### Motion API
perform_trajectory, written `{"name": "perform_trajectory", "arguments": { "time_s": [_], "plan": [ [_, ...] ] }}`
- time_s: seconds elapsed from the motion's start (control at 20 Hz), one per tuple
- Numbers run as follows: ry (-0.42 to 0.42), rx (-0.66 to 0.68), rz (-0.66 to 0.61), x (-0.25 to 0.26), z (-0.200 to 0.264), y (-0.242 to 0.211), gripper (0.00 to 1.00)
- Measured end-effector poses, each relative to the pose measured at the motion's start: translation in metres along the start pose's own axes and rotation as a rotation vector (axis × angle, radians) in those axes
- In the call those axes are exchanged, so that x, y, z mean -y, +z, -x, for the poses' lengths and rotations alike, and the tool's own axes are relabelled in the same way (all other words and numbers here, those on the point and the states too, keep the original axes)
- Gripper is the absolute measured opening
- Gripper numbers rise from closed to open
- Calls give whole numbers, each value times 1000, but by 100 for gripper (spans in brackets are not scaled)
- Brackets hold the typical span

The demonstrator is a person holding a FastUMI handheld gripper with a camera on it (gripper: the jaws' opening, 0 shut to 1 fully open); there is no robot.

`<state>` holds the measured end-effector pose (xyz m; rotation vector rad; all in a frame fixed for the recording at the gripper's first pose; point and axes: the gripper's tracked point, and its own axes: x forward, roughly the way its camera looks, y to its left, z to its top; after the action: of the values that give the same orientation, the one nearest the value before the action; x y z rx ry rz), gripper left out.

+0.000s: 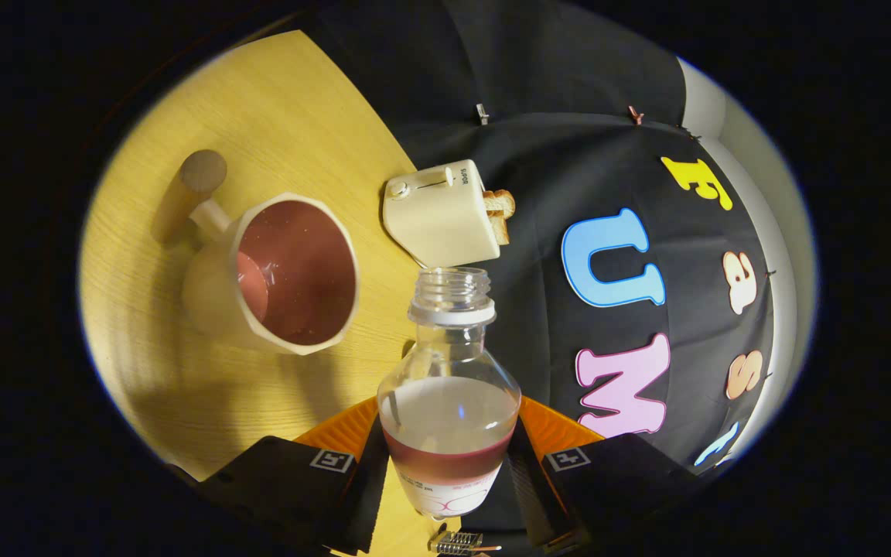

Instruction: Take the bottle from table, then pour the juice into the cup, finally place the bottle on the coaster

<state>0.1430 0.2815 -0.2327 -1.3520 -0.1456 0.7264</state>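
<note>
Gripper (pixel 449 472) clenched on clear plastic bottle (pixel 449 387), a finger pressing each side of its lower body. Bottle uncapped, reddish juice low inside, open neck pointing to 12 o'clock. Cream mug with dark-red interior (pixel 291 275) at 10 o'clock of the bottle, liquid pooled inside, on the yellow wooden table (pixel 182 371). Cream toaster with bread (pixel 445 213) just beyond the bottle's mouth.
</note>
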Motion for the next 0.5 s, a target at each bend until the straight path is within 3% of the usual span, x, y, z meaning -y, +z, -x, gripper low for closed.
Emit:
{"name": "perform_trajectory", "arguments": {
  "time_s": [0.5],
  "plan": [
    [23, 56, 183, -15, 1, 10, 75]
  ]
}}
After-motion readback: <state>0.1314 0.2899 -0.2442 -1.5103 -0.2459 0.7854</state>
